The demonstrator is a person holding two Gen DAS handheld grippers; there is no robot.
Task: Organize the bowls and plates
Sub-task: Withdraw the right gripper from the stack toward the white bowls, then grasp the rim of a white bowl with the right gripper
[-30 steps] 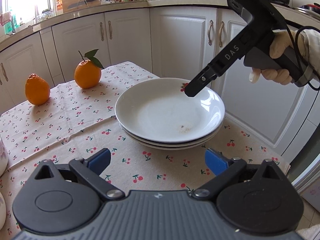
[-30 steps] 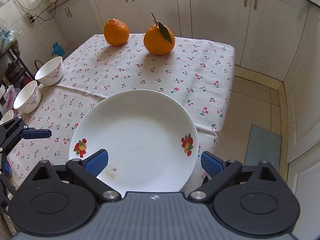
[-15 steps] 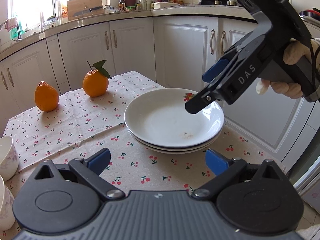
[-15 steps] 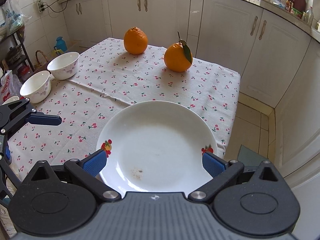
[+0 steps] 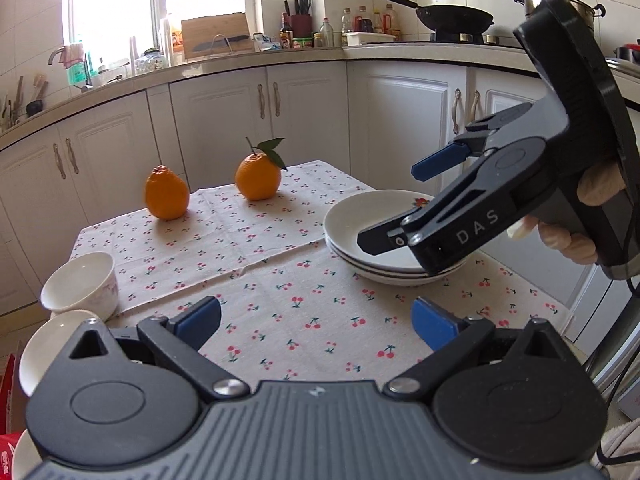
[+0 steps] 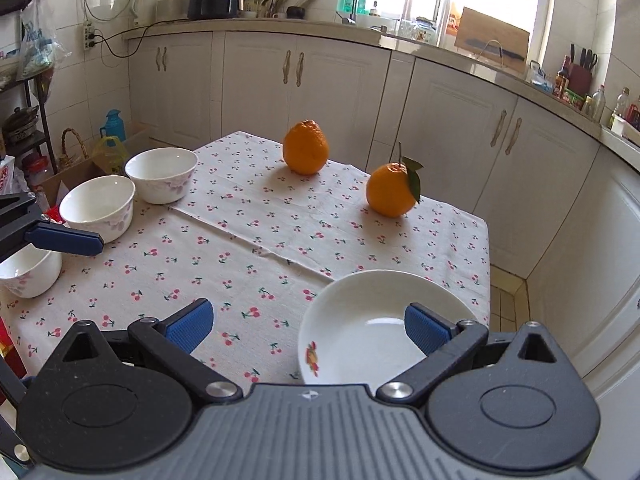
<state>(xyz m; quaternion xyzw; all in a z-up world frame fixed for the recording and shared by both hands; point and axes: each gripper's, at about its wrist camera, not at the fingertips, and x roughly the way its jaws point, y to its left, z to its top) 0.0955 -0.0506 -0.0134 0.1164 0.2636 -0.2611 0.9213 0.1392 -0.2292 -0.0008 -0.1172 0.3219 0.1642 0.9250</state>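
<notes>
On the table [image 6: 280, 216], right edge: stack of plates [image 5: 360, 236], done | far-left corner: three bowls [image 6: 162, 174], loose, unstacked | left gripper [image 5: 316, 320] released, nearer the bowls, which lie to its left | right gripper [image 6: 306, 324] released, above plates | third bowl shows only in right view

In the left wrist view the right tool [image 5: 400, 204] covers the right part of the stacked plates [image 5: 360, 220], so how many lie in the stack cannot be told for sure. In the right wrist view that tool's own body hides the near rim of the top plate [image 6: 360, 320], and the left tool [image 6: 60, 240] crosses over the nearest bowl [image 6: 28, 272], which the left edge also cuts off. The labels on the bottles [image 5: 360, 20] on the far counter are too small to read.
</notes>
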